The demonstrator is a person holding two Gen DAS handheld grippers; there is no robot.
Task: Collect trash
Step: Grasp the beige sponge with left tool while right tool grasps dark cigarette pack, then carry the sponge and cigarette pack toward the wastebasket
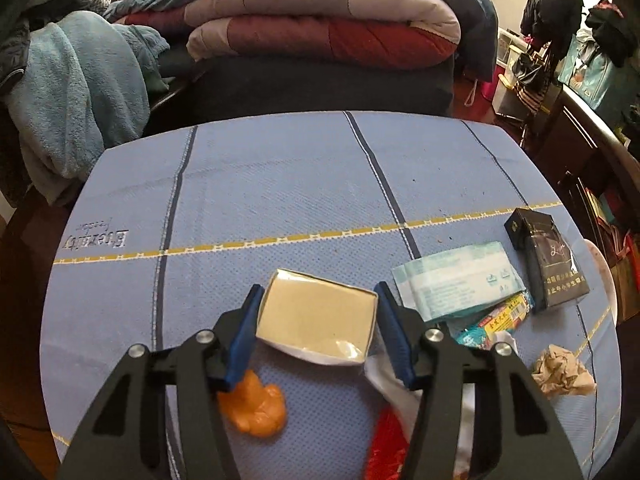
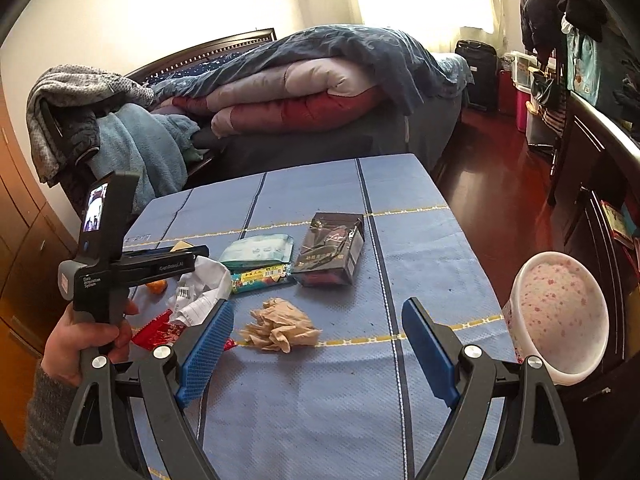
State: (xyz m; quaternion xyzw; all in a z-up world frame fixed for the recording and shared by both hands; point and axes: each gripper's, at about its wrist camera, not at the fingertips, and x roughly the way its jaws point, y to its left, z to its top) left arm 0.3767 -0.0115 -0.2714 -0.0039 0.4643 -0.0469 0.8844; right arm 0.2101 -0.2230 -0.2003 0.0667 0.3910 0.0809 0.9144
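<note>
- Counter (image 1: 280,184), covered in blue cloth with dark stripes and a yellow line, carried the scattered trash.
- Left tongs (image 1: 318,322) stood either side of a flat beige rectangular box (image 1: 316,316), blue pads against its short ends; grip judged closed on it.
- Right tongs (image 2: 320,348) were wide apart and empty, above a crumpled tan paper wad (image 2: 280,328).
- Pink-speckled white bin (image 2: 560,316) waited past the counter's right edge.
- Other trash: dark cigarette carton (image 2: 332,256), pale-green tissue pack (image 2: 260,252), orange peel piece (image 1: 256,412), crumpled white receipt (image 2: 200,292), red wrapper (image 2: 160,332).
- Risk: the box's smooth sides might slip from the pads when lifted.
- Risk: the white sheet under the box could drag along.
</note>
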